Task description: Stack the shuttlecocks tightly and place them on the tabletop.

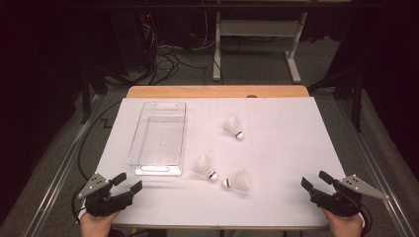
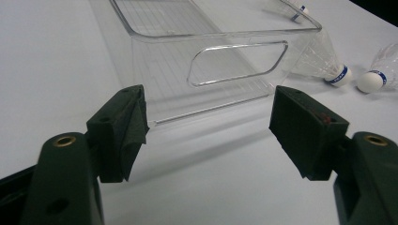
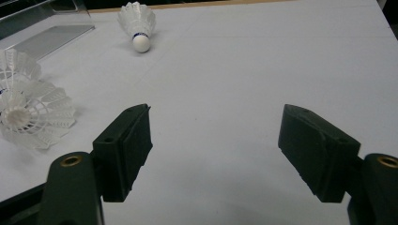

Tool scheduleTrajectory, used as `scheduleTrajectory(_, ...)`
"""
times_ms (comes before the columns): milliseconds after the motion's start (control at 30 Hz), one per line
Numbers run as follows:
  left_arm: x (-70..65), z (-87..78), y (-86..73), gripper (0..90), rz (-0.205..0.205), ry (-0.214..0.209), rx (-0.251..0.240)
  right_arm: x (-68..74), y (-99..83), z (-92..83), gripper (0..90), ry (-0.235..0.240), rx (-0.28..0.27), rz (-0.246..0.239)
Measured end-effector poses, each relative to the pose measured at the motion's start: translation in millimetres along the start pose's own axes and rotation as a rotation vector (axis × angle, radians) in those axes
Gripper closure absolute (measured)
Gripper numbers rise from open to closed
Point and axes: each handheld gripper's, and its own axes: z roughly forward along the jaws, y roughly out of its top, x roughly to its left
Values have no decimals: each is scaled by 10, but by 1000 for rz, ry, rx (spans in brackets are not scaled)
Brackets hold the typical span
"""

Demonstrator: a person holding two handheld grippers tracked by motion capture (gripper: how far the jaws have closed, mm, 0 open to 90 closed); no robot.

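Three white shuttlecocks lie on the white table top: one far out (image 1: 233, 128) (image 3: 137, 22), one near the bin (image 1: 205, 168) (image 2: 324, 63), one beside it (image 1: 237, 181) (image 2: 381, 70) (image 3: 33, 112). A clear plastic bin (image 1: 159, 138) (image 2: 211, 51) stands left of them and holds nothing. My left gripper (image 1: 127, 183) (image 2: 209, 133) rests open at the near left corner, just short of the bin's near end. At the near right corner my right gripper (image 1: 316, 180) (image 3: 213, 150) stands open, nothing between its jaws.
The white sheet covers a wooden table (image 1: 217, 91) whose far edge shows bare wood. Beyond it are a desk frame (image 1: 257, 44) and cables on the floor (image 1: 163, 59). Metal rails (image 1: 59, 168) run along both sides of the table.
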Motion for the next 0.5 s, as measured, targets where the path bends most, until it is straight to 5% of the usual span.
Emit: scheduleTrajectory(500,-108,13,7,290,12,-32,-3,3,-1,4,265,-3,4,-3)
